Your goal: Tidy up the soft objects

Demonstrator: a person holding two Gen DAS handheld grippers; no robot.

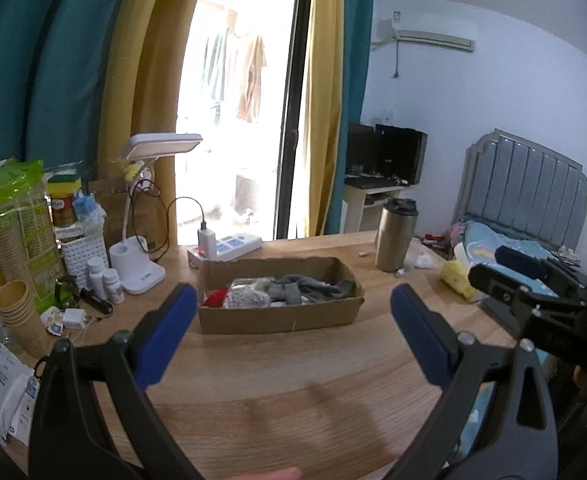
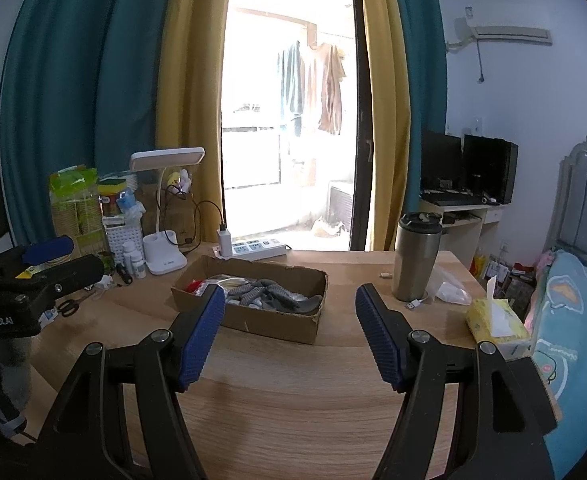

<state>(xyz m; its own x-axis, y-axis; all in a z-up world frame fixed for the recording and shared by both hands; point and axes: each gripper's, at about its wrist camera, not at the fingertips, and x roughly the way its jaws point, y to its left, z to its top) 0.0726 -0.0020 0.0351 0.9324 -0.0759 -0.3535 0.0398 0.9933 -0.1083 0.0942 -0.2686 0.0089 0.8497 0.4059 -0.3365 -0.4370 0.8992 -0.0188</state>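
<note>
A shallow cardboard box [image 1: 277, 320] [image 2: 269, 322] sits on the wooden table. Inside lie grey socks [image 1: 305, 290] [image 2: 277, 296], a red soft item [image 1: 215, 299] [image 2: 192, 286] and light speckled fabric [image 1: 245, 298]. My left gripper [image 1: 293, 304] is open and empty, held above the table in front of the box. My right gripper [image 2: 289, 312] is open and empty, also short of the box's near wall. The right gripper's body shows in the left wrist view [image 1: 533, 292]; the left gripper's body shows in the right wrist view [image 2: 33, 280].
A steel tumbler [image 1: 395, 236] [image 2: 417, 256] stands right of the box. A yellow tissue pack [image 2: 493, 320] lies at the table's right edge. A desk lamp [image 1: 145, 268], power strip [image 1: 229, 246], bottles, paper cups [image 1: 15, 312] and scissors [image 2: 69, 307] crowd the left side. A bed stands right.
</note>
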